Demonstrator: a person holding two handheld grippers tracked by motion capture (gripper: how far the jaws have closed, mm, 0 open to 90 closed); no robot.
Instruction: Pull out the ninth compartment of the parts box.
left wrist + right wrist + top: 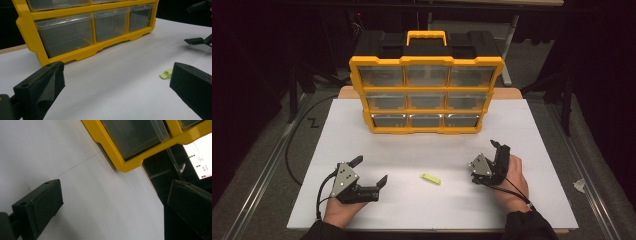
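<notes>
My left claw (pixel 371 171) is wide open and holds nothing. My right claw (pixel 496 150) is open and empty too. The little yellow-green piece (pixel 430 178) lies flat on the white table (pixel 522 200) between them. I think I should go slow, come down over it, then pinch its long sides.

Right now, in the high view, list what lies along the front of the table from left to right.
left gripper → small yellow-green piece → right gripper
</notes>
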